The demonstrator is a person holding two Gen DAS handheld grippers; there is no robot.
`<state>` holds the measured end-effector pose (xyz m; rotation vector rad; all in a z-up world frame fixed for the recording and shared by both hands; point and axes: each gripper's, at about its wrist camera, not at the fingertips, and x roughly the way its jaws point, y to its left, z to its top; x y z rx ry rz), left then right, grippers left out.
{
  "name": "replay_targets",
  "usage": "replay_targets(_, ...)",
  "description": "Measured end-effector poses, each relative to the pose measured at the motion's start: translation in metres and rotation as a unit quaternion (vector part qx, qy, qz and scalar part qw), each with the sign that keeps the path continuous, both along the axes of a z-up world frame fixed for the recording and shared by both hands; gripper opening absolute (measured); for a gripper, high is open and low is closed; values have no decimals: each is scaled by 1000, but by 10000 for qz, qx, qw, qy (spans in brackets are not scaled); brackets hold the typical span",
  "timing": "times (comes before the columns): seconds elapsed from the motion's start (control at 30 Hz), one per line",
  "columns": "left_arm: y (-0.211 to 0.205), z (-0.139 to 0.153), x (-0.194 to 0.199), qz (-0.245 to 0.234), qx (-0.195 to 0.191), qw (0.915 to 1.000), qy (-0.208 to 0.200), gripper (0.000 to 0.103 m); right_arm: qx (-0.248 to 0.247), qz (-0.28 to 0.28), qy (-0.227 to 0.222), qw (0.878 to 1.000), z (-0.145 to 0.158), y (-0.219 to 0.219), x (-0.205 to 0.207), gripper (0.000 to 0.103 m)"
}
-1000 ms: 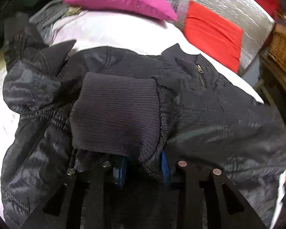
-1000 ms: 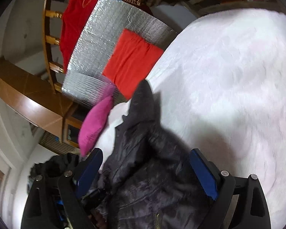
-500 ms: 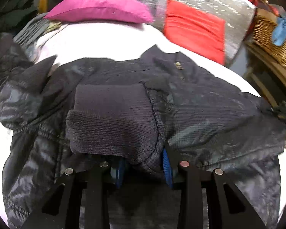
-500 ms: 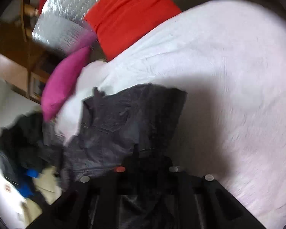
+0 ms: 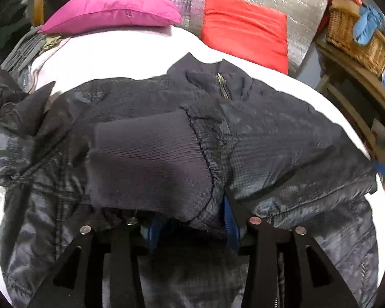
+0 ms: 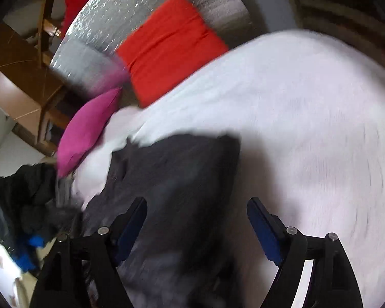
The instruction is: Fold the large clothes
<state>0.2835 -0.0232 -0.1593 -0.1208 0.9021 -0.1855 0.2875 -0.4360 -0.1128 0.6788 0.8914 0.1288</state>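
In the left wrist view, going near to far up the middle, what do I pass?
left hand-held gripper → ribbed cuff → jacket collar with zipper → white bed cover → pink pillow

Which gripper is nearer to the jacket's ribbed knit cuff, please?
Left. The left gripper is clamped on the sleeve right at the ribbed cuff, which drapes over its fingertips. The right gripper is open above another part of the jacket; no cuff shows there.
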Motion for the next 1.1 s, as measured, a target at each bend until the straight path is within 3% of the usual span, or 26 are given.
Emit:
replay_targets(0.03, 8, 8, -4, 62, -135, 9999, -81, 50, -34, 56, 25, 10000, 0, 5, -7, 83)
replay_targets(0.1, 23, 19, -11, 272, -298, 9989, -219, 67, -41, 122, 90, 9999, -3, 13, -14, 83)
replay_targets(0.2, 46, 25, -17, 737, -361, 9959, -369, 73, -155, 194, 376, 9990, -25, 22, -6, 83)
replay_targets(0.23, 54, 21, -14, 857, -440, 9951, -224, 73, -217, 296, 448, 9983, -31, 24, -4, 78)
replay_targets(0.27, 60, 16, -10, 903, -542, 9944, -72, 73, -492, 496, 450, 9965, -33, 32, -2, 64)
replay_targets(0.3, 66, 12, -6, 950, -653, 9933, 72, 69, -691, 573, 520, 9946, -39, 33, 3, 39)
replay_targets(0.33, 73, 8, -3, 983, -793, 9919, 165, 60, -780, 549, 554, 9939, -42, 34, 4, 34)
replay_targets(0.37, 78, 5, -1, 1021, -820, 9911, 245, 34, -812, 546, 533, 9938, -40, 34, 4, 32)
replay_targets(0.4, 85, 4, 0, 1096, -858, 9897, 333, 21, -855, 527, 455, 9939, -34, 34, 1, 30)
replay_targets(0.47, 95, 9, 0, 1226, -999, 9872, 196, 21, -967, 464, 260, 9939, -21, 32, -7, 29)
replay_targets(0.53, 96, 7, 4, 1269, -761, 9889, 112, 21, -1158, 567, 323, 9911, -26, 35, -5, 29)
replay_targets(0.6, 93, -14, 18, 1253, -616, 9883, 609, 20, -1072, 626, 653, 9901, -52, 33, 3, 35)
replay_targets(0.63, 94, -12, 17, 1292, -553, 9887, 519, 18, -951, 557, 526, 9925, -51, 28, 0, 44)
replay_targets(0.67, 92, -6, 14, 1305, -522, 9892, 423, 18, -787, 566, 431, 9944, -45, 25, -4, 55)
replay_targets(0.7, 92, 4, 7, 1335, -542, 9892, 266, 19, -718, 589, 410, 9948, -42, 24, -8, 88)
replay_targets(0.73, 92, 14, -2, 1357, -518, 9893, 112, 21, -721, 587, 336, 9951, -37, 21, -14, 95)
replay_targets(0.77, 89, 22, -6, 1353, -450, 9898, -38, 30, -826, 523, 200, 9950, -30, 17, -21, 95)
replay_targets(0.8, 86, 31, -11, 1337, -341, 9902, -192, 47, -844, 455, 116, 9953, -24, 13, -25, 95)
replay_targets(0.87, 76, 46, -21, 1297, -116, 9899, -569, 66, -645, 207, -107, 9976, -12, 3, -32, 95)
replay_targets(1.0, 55, 49, -21, 886, 138, 9929, -780, 67, -316, -110, -710, 9969, 17, 0, -48, 94)
replay_targets(1.1, 56, 47, -19, 973, 309, 9912, -844, 67, 100, 223, -1153, 9930, 29, 15, -56, 94)
